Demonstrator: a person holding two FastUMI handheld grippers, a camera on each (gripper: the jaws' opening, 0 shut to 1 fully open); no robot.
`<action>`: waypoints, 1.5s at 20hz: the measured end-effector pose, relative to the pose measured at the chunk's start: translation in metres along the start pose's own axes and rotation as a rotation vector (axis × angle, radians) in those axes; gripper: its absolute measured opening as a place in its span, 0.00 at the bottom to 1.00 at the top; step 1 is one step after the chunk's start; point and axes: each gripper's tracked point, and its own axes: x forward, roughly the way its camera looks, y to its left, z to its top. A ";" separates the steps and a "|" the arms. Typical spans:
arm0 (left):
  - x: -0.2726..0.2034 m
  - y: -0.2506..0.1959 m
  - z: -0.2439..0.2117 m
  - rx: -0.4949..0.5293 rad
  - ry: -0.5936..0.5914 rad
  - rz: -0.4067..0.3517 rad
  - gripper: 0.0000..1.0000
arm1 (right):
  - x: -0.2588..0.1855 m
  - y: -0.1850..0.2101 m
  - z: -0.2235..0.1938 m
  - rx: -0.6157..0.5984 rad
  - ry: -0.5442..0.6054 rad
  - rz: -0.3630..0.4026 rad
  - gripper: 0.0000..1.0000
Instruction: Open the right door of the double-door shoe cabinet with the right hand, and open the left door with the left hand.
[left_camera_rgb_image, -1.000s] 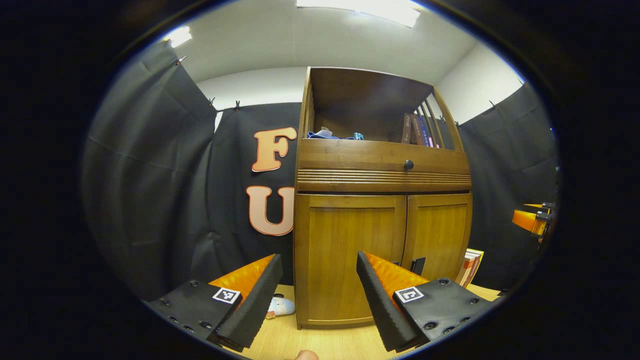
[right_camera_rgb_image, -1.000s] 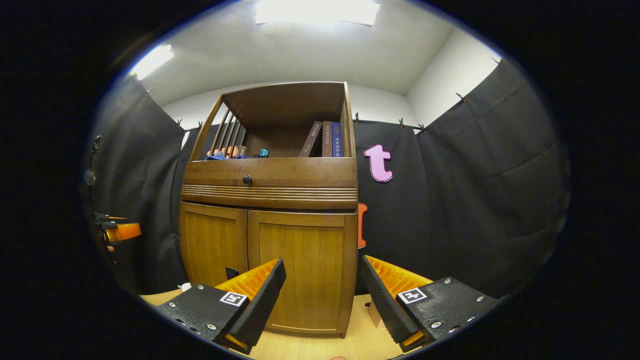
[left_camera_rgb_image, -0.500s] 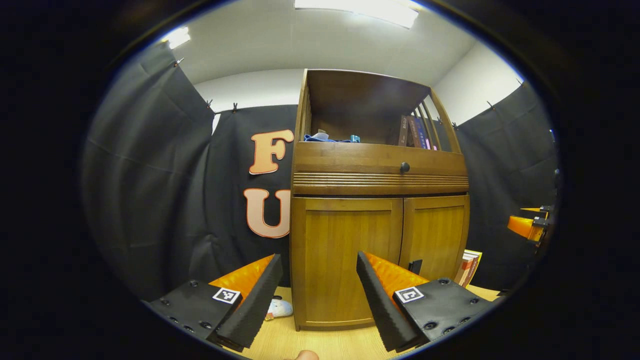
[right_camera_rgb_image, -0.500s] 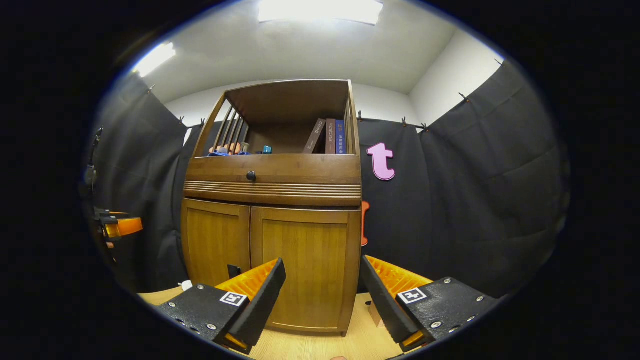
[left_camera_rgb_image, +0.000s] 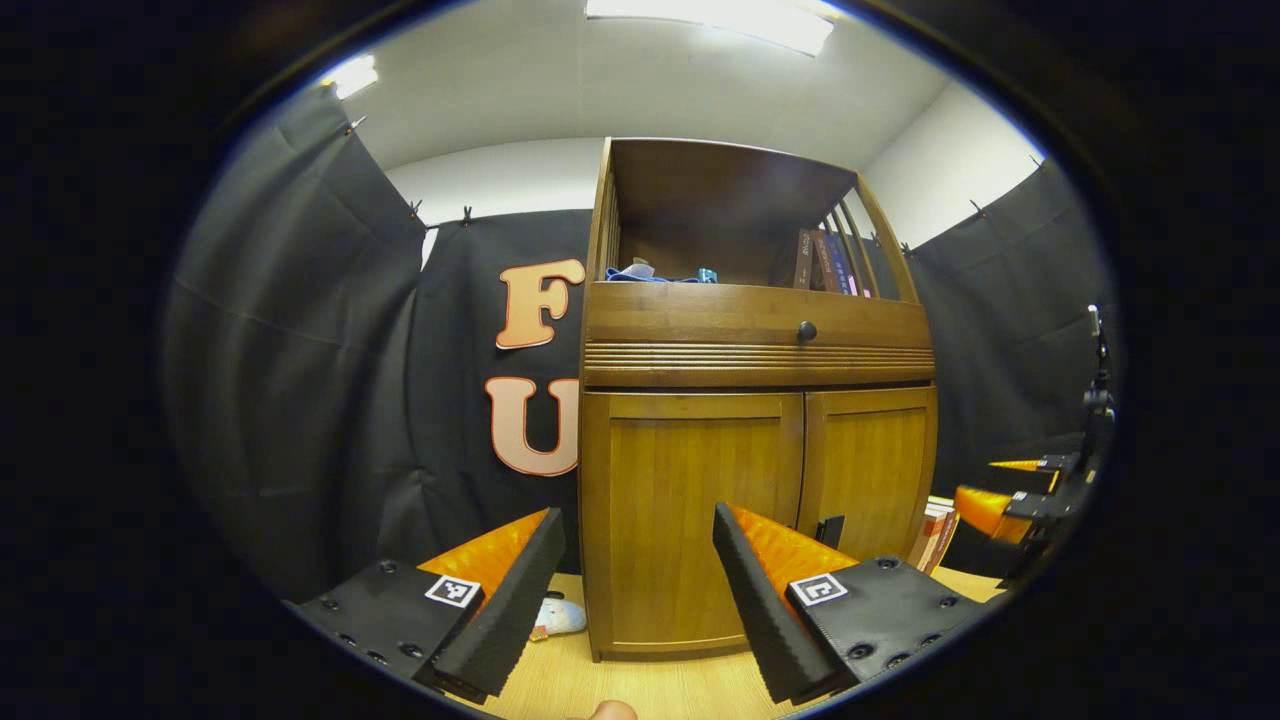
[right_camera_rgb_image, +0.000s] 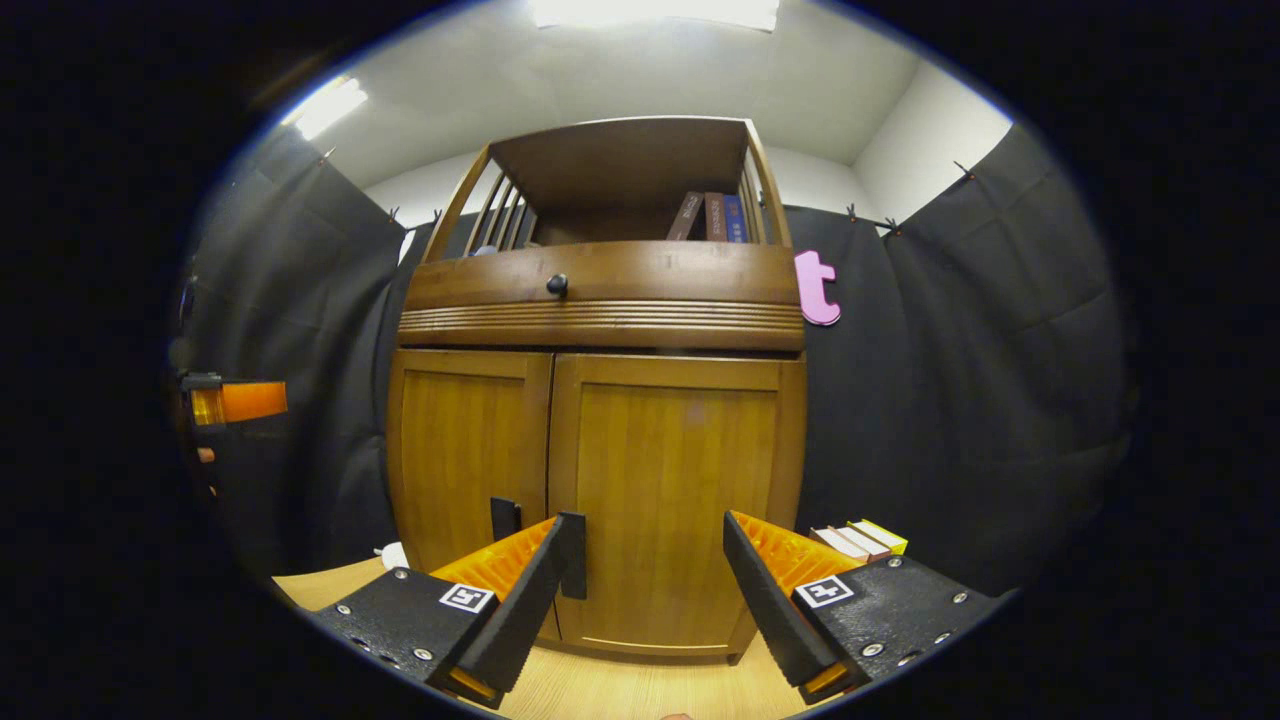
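The wooden shoe cabinet (left_camera_rgb_image: 760, 350) stands ahead with both lower doors closed. In the left gripper view my left gripper (left_camera_rgb_image: 635, 530) is open, well short of the left door (left_camera_rgb_image: 690, 520). The right door (left_camera_rgb_image: 870, 470) is beside it, with a dark handle (left_camera_rgb_image: 835, 530) near the seam. In the right gripper view my right gripper (right_camera_rgb_image: 648, 525) is open, close in front of the right door (right_camera_rgb_image: 670, 480). That door's dark handle (right_camera_rgb_image: 573, 555) stands just by the left finger. The left door (right_camera_rgb_image: 465, 460) has its own handle (right_camera_rgb_image: 505, 518).
A drawer with a round knob (right_camera_rgb_image: 556, 285) sits above the doors, under an open shelf with books (right_camera_rgb_image: 710, 215). More books (right_camera_rgb_image: 860, 540) lie on the wooden floor right of the cabinet, a small white object (left_camera_rgb_image: 560, 615) on its left. Black cloth walls surround it.
My right gripper has moved in closer to the cabinet, so the doors loom larger and its handle now sits by the left finger. My left gripper has hardly moved.
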 end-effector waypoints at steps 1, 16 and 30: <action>0.000 -0.001 -0.001 -0.006 0.003 -0.004 0.93 | 0.008 0.010 -0.009 0.003 0.012 0.014 0.97; -0.002 0.014 -0.011 0.012 0.008 0.024 0.96 | 0.137 0.057 -0.103 0.115 0.080 0.001 0.70; -0.012 0.019 -0.012 -0.005 -0.003 0.043 0.96 | 0.159 0.067 -0.124 0.131 0.146 -0.002 0.39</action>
